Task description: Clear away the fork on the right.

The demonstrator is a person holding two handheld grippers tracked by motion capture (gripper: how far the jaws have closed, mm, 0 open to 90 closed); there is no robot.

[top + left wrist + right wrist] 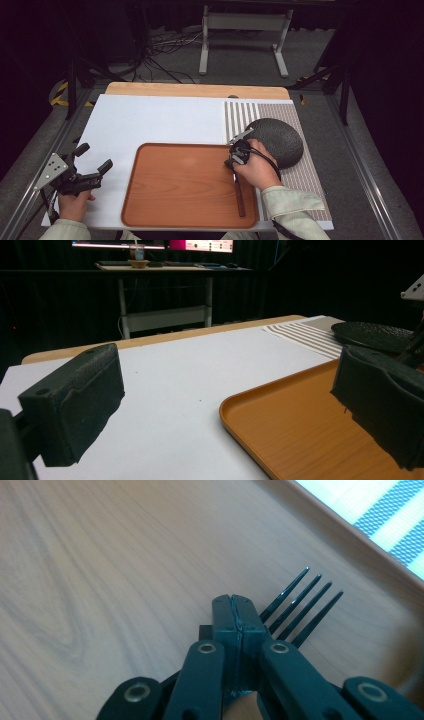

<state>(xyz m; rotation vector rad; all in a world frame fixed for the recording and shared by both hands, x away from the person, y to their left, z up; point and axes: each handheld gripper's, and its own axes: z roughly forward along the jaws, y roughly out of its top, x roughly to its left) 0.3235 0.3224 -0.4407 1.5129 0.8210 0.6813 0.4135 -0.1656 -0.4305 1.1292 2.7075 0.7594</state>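
Note:
A fork with black tines (300,605) and a brown handle (240,197) lies on the orange wooden tray (180,185) near its right edge. My right gripper (234,600) points down at the tray (100,555). Its jaws are shut pad to pad, right over the fork's neck, and the tines fan out just beyond them. I cannot tell whether the tips touch the fork. In the high view a hand covers most of the right gripper (235,162). My left gripper (95,157) rests at the left on the white board, open, with nothing between its jaws (230,385).
A dark round plate (280,140) sits on a striped mat (240,117) right of the tray, close behind the right hand. The white board (150,120) covers the table's left and back. In the left gripper view the tray (280,430) and plate (375,335) lie ahead to the right.

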